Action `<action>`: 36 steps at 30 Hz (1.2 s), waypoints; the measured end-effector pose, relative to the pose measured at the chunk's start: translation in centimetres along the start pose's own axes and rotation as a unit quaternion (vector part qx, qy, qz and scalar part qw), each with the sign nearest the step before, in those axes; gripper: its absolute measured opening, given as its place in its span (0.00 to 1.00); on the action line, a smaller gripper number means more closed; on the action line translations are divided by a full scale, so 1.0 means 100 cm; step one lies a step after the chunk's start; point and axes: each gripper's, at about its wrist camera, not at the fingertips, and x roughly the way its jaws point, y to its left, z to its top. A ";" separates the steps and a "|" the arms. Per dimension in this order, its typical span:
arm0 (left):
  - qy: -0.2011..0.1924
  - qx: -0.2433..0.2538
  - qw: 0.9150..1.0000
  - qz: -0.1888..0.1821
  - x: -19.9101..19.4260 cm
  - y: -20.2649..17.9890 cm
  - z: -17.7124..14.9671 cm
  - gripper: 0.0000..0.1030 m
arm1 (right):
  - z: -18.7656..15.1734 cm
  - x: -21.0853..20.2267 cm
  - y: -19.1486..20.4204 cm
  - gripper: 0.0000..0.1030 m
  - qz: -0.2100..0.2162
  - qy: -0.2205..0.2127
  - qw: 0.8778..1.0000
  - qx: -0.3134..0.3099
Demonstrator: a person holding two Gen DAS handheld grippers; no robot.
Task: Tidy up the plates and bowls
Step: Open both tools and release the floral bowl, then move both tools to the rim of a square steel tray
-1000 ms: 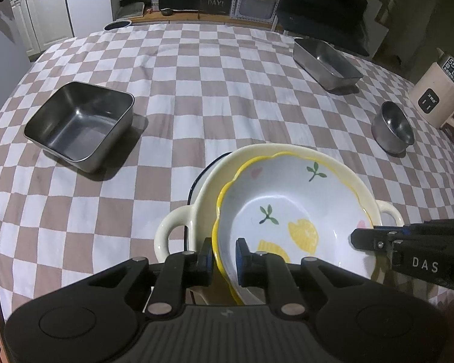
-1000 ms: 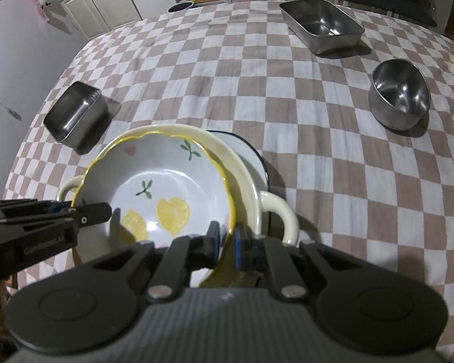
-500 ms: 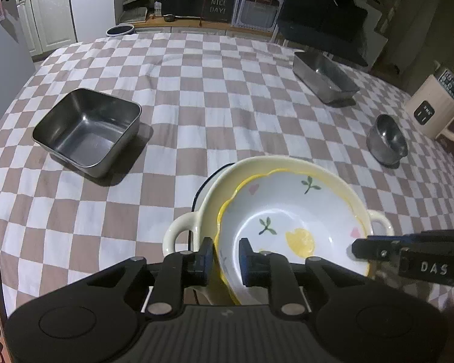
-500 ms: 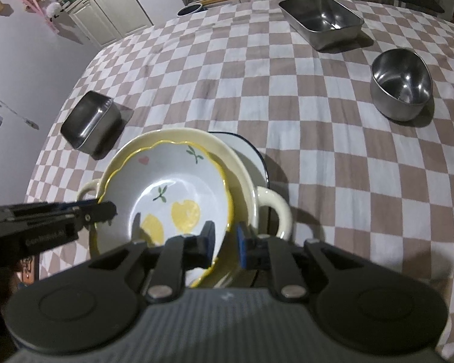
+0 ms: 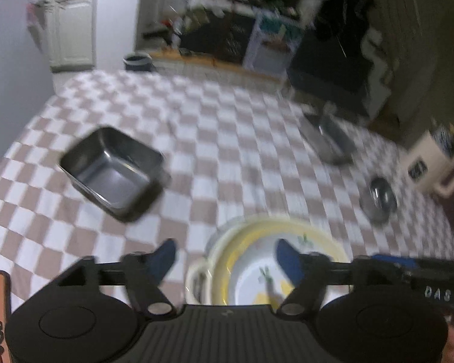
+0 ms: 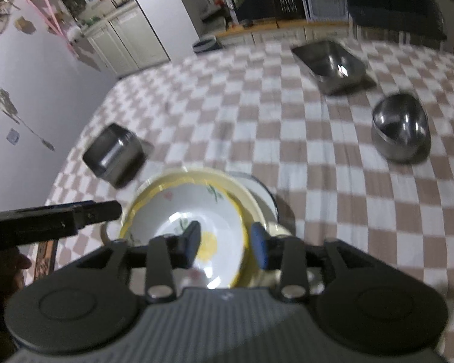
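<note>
A white lemon-print bowl [image 5: 254, 275] with a wavy yellow rim sits nested in a cream two-handled dish [image 5: 196, 275], which rests on a dark-rimmed plate [image 6: 269, 201]. My left gripper [image 5: 225, 258] hovers over the bowl's left rim. Its jaws are opening, wide apart, and the pads touch nothing. My right gripper [image 6: 225, 240] straddles the right rim of the lemon-print bowl [image 6: 181, 214]. Its jaws are opening too, with both pads clear of the rim. The cream dish [image 6: 257, 205] shows past the bowl. Each gripper's fingers show at the edge of the other's view.
On the checked tablecloth [image 5: 227, 139] stand a square steel container [image 5: 115, 169] at the left, a rectangular steel tray [image 6: 330, 63] at the back right and a round steel bowl [image 6: 399, 127] to the right. A cream kettle [image 5: 432, 163] stands at the far right edge.
Both grippers were shut on the lemon bowl's rim; now both have opened off it and lifted away. The bowl stays nested in the cream dish.
</note>
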 end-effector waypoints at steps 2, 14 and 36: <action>-0.025 -0.017 0.999 0.011 -0.005 0.009 0.007 0.89 | 0.006 -0.001 0.005 0.61 0.002 -0.023 1.000 -0.003; -0.098 -0.107 0.983 0.116 -0.007 0.096 0.039 0.99 | 0.049 0.025 0.042 1.00 0.036 -0.105 0.994 -0.002; -0.057 -0.074 0.974 0.206 0.085 0.169 0.073 0.99 | 0.075 0.164 0.130 0.85 0.072 0.023 0.997 0.022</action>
